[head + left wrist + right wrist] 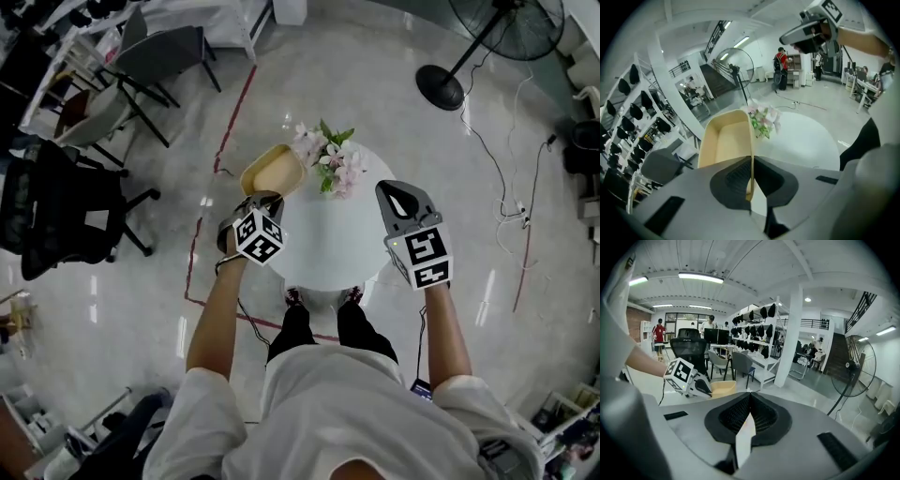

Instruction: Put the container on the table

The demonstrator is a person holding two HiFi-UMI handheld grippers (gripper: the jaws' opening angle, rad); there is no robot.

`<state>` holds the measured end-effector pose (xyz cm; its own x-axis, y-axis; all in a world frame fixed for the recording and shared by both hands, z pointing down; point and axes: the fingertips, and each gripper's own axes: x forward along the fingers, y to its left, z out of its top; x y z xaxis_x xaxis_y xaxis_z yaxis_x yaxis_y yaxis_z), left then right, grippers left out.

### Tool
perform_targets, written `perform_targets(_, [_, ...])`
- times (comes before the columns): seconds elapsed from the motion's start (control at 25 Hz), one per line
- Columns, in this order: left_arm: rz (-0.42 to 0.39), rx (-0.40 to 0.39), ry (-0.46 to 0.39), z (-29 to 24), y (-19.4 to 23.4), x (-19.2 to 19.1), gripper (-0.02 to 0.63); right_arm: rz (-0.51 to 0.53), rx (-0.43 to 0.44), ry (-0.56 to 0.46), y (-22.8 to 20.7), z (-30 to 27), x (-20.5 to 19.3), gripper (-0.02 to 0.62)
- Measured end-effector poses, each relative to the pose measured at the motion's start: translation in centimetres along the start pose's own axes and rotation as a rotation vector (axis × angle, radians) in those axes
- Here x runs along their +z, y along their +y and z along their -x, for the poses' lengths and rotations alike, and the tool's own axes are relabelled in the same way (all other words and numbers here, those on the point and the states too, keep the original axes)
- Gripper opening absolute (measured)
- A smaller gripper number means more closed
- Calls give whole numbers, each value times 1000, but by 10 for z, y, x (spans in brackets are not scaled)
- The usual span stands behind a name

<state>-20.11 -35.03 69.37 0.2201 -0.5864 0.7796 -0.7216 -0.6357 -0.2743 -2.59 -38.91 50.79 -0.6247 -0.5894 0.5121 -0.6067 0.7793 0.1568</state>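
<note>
Left claw (751, 164) grips container (725, 140) wall at table (806, 140) edge.

Matt, perhaps plastic container (273, 171); glossy floor (375, 75)

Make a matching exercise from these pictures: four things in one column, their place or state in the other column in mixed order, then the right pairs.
1. container
2. flowers
3. right gripper
4. fan

a. on the floor, beyond the table
b. shut, nothing in it
c. clamped by one wall in the left gripper
d. on the white table

Pairs: 1-c, 2-d, 3-b, 4-a
</note>
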Motion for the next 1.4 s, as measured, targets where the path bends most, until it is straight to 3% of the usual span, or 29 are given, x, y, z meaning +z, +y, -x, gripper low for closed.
perform_targets(0.28, [-76,-136,191,-76,-41,-50,31,-67,-13,76,-10,-8,-45,15])
perform_targets(0.56, [-171,-129,260,-113,-52,-66,31,-102,-53,102,-22,-2,-66,14])
perform_targets(0.76, [-180,-121,265,-123,-60,-73,45,-107,-67,110,-28,3,-71,15])
perform_targets(0.92, [-112,-110,211,-110,-57,-67,149,-91,-64,103,-31,6,-66,15])
perform_targets(1.16, [3,-64,28,-46,-35,-21,164,-43,-59,29,-41,13,-21,14])
perform_targets(1.24, [65,-8,-56,-15,-15,3,143,-17,-60,-12,-44,17,2,15])
perform_targets(1.32, [124,59,-143,19,8,28,69,8,-62,-53,-47,22,24,15])
perform_targets(1.4, [172,124,-223,56,33,50,37,36,-66,-95,-47,28,47,15])
